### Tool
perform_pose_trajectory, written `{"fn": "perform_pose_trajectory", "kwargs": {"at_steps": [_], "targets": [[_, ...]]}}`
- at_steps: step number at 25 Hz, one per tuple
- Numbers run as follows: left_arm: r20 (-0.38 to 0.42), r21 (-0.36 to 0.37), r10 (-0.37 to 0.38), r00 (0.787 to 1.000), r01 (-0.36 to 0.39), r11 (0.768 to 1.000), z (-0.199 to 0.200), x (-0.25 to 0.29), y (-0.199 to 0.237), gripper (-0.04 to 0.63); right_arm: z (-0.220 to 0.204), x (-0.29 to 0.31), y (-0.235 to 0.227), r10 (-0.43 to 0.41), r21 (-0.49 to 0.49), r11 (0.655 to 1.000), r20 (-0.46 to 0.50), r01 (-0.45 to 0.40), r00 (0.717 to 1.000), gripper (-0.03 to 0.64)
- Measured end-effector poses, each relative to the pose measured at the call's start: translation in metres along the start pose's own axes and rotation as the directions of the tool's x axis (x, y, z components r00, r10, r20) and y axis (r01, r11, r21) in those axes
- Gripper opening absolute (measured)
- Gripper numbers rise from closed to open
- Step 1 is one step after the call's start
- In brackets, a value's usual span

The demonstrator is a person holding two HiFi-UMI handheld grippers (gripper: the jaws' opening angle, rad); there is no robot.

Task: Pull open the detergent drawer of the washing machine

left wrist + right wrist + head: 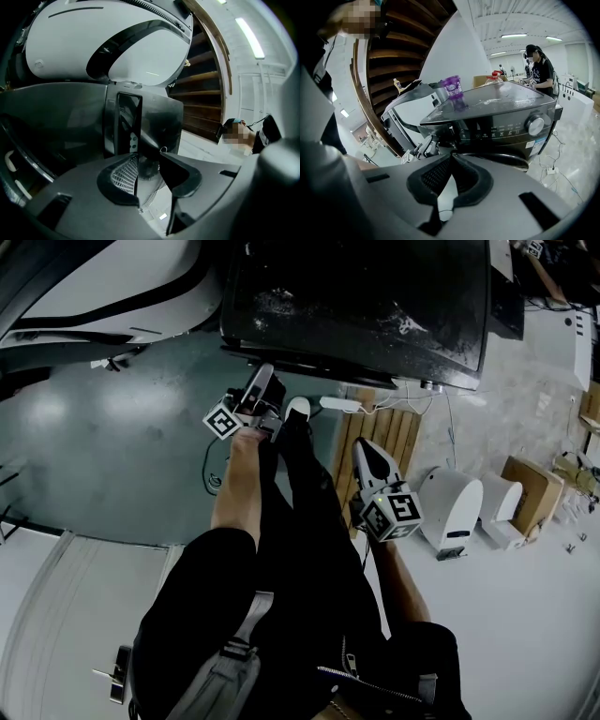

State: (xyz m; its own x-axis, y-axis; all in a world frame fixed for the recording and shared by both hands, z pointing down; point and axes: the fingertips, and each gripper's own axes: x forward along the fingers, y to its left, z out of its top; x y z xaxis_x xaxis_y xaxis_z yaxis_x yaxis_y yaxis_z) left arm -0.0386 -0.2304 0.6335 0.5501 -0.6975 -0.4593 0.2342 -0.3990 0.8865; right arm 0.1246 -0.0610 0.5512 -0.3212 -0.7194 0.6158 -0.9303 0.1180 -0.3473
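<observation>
The dark washing machine [356, 306] stands in front of me, its control panel and dial [534, 125] showing in the right gripper view. My left gripper [264, 373] reaches up to the machine's upper left front corner, where the detergent drawer [159, 122] sits. Its jaws [149, 161] stand a little apart, closed on the drawer's dark front edge. How far the drawer stands out I cannot tell. The right gripper view shows the left gripper [423, 146] at that corner. My right gripper [364, 444] hangs lower, to the right and away from the machine, its tips [451, 157] touching with nothing between.
A purple cup [453, 87] and a red-capped jug [494, 77] stand on the machine's top. A person [541, 70] stands behind it. White units [450, 507] and a cardboard box [532, 488] sit on the floor at right. Wooden slats [389, 432] lie beside the machine.
</observation>
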Motion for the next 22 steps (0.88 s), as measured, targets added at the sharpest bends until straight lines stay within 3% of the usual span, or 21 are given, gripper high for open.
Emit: {"fn": "perform_pose_trajectory", "kwargs": {"at_steps": [22], "targets": [[-0.038,-0.025,-0.005,0.999,0.004,1.0,-0.019,-0.036,-0.019,0.133,-0.022,0.004,0.022,0.002,0.024,1.0,0.006,-0.002,1.0,0.006]]}}
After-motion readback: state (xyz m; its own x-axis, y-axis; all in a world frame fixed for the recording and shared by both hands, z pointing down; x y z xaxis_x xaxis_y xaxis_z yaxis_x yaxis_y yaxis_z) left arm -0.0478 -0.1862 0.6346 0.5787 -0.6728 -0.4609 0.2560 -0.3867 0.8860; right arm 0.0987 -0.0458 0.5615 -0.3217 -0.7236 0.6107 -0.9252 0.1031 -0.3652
